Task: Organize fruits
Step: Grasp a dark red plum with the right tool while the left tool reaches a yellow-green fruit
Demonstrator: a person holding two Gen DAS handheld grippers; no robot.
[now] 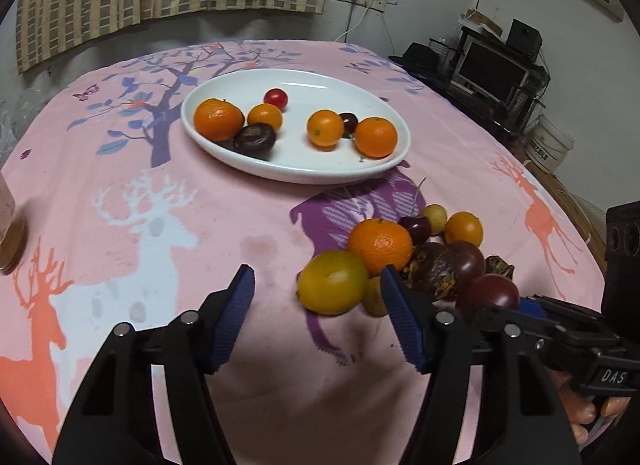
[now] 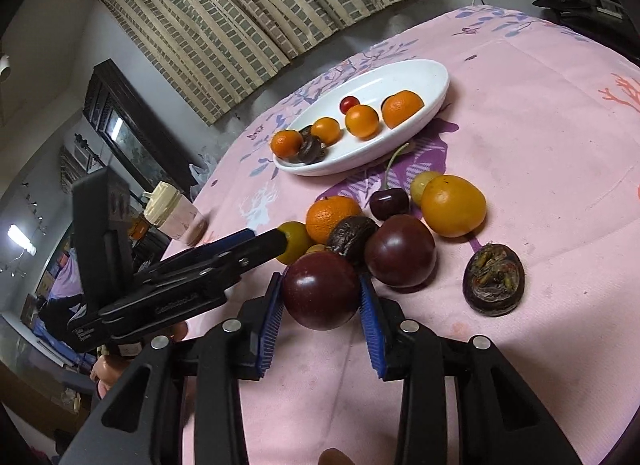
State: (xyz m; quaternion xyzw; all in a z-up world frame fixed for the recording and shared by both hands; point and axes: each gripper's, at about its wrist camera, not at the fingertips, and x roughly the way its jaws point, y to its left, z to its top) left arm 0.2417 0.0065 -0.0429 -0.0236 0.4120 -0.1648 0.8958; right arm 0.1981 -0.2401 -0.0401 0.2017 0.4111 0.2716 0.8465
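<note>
- the right claw (image 2: 321, 297) is clamped on a dark red plum (image 2: 322, 291), blue pads pressed to both its flanks, at the near edge of a loose heap of fruit on the pink table (image 2: 540, 145).
- the left claw (image 1: 318, 277) stands part open and holds nothing; a yellow-green citrus (image 1: 333, 281) sits between its tips, the right-hand tip up against the heap.
- well ahead of both claws lies the white oval plate (image 2: 436, 81), which already carries several oranges, a small red fruit and dark fruits.
- just beyond the gripped plum a second plum (image 2: 400, 251) and a wrinkled dark fruit (image 2: 352, 237) crowd in; an orange mandarin (image 2: 332, 217) sits further ahead, and a split dark husk (image 2: 494, 281) lies apart to the claw's right.
- to do this step well, it seems wise to lift the plum straight up before carrying it forward, so its neighbours do not roll.
- grip looks central; a gentle squeeze should spare the soft skin.
- the two claws are close, so one should move at a time.
</note>
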